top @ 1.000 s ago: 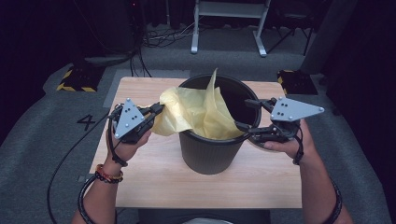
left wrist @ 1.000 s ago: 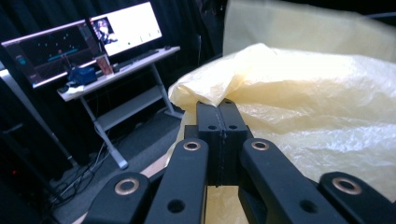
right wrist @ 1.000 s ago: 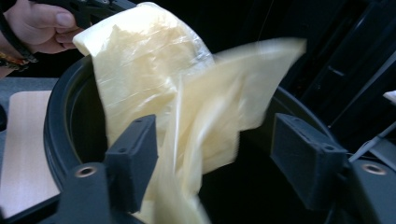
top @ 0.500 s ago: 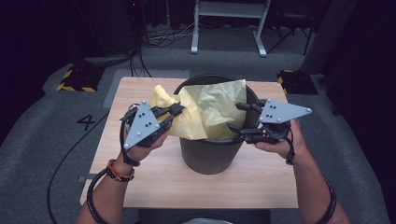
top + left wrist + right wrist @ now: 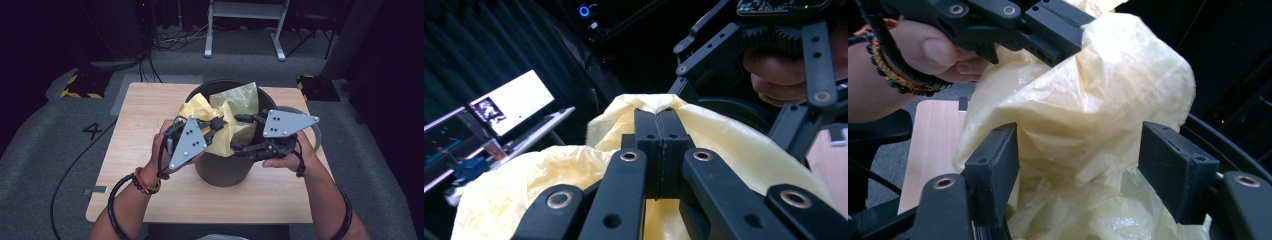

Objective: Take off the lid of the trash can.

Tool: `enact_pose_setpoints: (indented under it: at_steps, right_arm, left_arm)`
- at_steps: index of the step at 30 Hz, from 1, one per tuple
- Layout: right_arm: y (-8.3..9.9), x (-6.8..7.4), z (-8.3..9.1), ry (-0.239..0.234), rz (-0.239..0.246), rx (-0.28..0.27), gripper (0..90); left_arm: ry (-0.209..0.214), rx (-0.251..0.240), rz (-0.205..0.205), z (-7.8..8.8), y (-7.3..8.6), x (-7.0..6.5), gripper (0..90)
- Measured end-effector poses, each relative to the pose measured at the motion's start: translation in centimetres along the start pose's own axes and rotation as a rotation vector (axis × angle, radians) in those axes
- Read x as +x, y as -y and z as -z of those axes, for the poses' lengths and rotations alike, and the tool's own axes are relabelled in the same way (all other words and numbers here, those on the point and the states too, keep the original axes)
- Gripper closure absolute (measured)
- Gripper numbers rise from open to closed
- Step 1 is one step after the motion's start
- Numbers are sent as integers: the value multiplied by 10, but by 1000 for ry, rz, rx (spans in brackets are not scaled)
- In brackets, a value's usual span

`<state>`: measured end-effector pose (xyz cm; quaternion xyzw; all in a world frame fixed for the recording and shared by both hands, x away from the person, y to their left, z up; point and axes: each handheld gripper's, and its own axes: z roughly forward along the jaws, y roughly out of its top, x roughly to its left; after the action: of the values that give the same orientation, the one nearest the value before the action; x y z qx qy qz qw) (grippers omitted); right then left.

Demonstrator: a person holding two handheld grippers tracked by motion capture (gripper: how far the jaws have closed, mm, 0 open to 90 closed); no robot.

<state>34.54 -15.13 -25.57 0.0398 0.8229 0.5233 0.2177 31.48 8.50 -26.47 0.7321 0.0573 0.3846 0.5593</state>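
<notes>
While our left gripper (image 5: 216, 124) pinches the yellow bag (image 5: 235, 112) mid-frame over the bin (image 5: 222, 172), our right gripper (image 5: 243, 134) gapes. Next, it grabs the bag's other edge.

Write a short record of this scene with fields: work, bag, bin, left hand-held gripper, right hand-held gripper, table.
work: fitting a yellow bag into a black bin
bag: thin yellow plastic, bunched up, part inside the bin and part above its rim
bin: black, round, upright on the table
left hand-held gripper: shut on the bag's edge
right hand-held gripper: open, jaws on either side of the bag, not pressing it
table: light wood
</notes>
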Motion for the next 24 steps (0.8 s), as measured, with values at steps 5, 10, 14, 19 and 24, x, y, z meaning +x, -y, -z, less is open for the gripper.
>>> enact_pose_setpoints:
  at_steps: [5,10,14,19,24]
  right_arm:
    - [0,-1,-5,9,-11,9,457]
    - [3,-2,-9,13,-21,30,790]
    - [6,-3,-9,27,-32,24,892]
    - [8,-3,-7,53,-35,33,900]
    - [11,-7,-3,77,-42,41,900]
  left_arm:
    - [11,6,-23,-5,-5,-4,899]
    - [34,8,-27,-7,-7,-6,898]
    - [47,-2,-14,-6,-6,-5,867]
    - [19,-13,14,3,-7,-3,598]
    - [7,-25,59,20,-5,3,396]
